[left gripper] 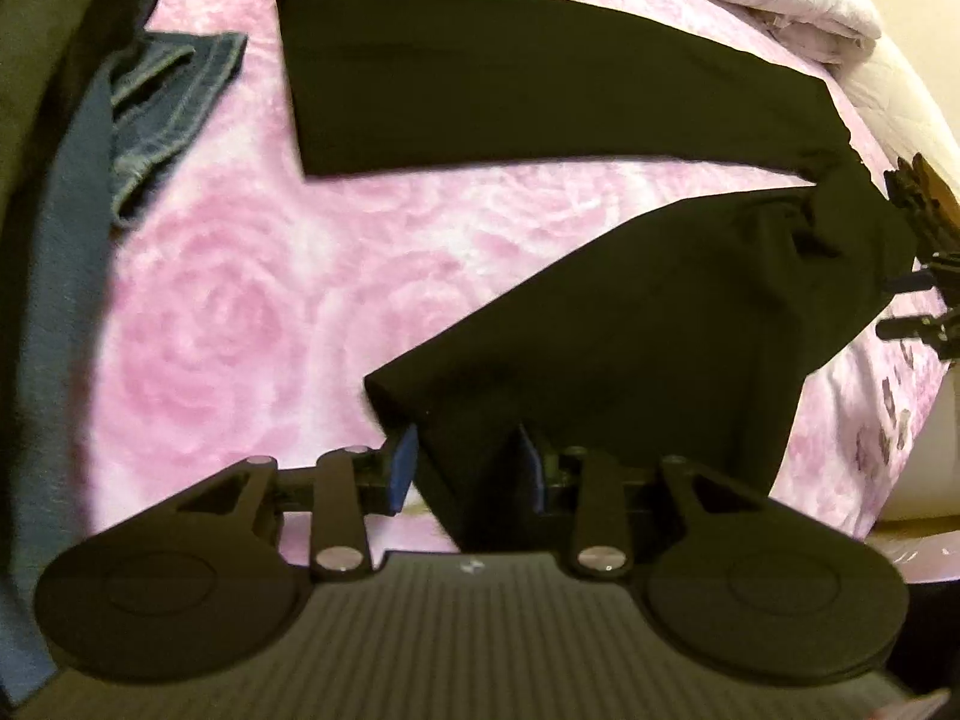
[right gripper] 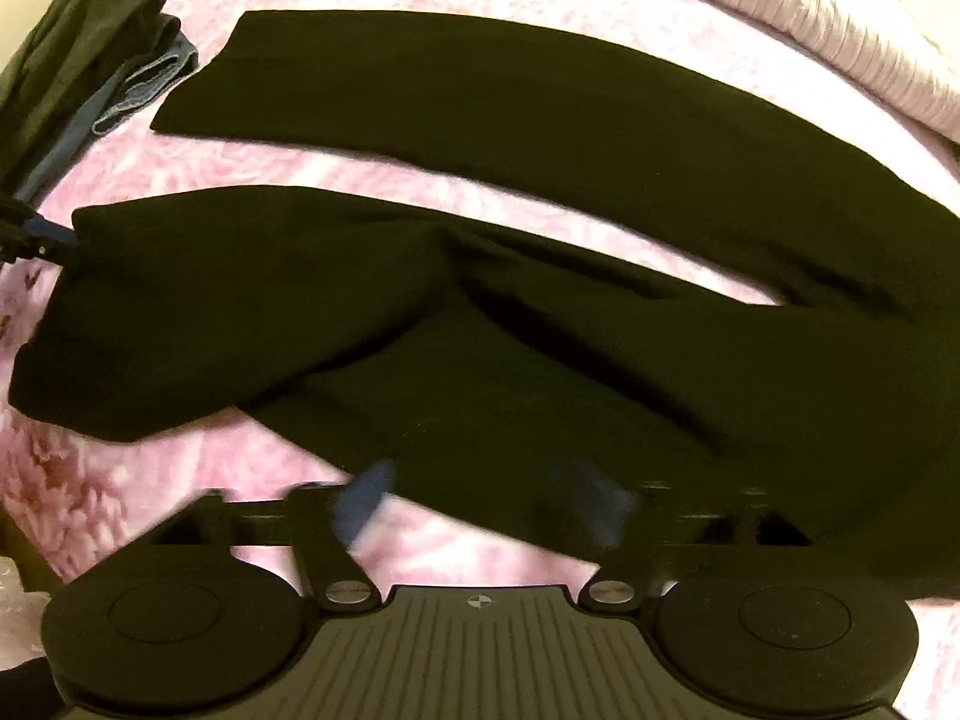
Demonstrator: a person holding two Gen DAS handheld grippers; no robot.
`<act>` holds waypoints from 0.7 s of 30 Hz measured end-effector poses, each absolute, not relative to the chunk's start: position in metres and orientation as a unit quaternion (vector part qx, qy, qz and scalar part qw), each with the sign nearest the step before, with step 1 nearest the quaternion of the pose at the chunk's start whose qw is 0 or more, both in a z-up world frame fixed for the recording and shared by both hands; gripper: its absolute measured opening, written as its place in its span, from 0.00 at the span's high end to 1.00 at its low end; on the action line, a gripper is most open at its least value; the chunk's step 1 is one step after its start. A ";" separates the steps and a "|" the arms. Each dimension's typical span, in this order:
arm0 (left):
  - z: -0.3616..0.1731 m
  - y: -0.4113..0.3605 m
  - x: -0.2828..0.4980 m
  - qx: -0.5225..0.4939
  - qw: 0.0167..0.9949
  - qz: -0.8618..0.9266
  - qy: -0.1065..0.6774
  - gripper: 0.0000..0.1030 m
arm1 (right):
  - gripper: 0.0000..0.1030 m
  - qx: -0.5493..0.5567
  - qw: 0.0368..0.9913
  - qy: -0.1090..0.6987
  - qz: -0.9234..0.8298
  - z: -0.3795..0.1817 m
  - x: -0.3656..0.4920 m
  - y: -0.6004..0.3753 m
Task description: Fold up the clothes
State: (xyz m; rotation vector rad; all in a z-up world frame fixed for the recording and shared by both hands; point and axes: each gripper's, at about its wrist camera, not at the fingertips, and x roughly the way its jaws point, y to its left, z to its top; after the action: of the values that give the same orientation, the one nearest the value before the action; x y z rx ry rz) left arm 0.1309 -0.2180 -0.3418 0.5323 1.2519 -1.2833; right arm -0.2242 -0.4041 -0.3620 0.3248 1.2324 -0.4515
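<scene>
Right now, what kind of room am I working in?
Most likely a bedroom: the black trousers lie on a bed covered by a pink rose-patterned blanket, with a bunched pale quilt at the far edge and other clothes piled alongside.

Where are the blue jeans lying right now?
The blue jeans lie crumpled at the left edge of the pink bedspread, left of the black trousers, beside a dark green garment.

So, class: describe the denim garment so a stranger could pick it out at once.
Start at the pink rose-patterned bedspread. Go past the black trousers to the clothes heaped at its edge. The denim garment is the blue one with pale stitched seams, beside a dark green garment.
</scene>
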 end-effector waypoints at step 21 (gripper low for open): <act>-0.324 -0.262 0.212 0.106 0.611 -0.526 0.581 0.90 | 0.18 0.166 0.772 0.575 -0.214 -0.367 -0.216 -0.405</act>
State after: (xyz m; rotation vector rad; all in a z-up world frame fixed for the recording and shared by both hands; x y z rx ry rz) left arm 0.2123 -0.2622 -0.3245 0.2454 1.3419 -1.2149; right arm -0.2160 -0.4047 -0.3671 0.3603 1.2456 -0.4643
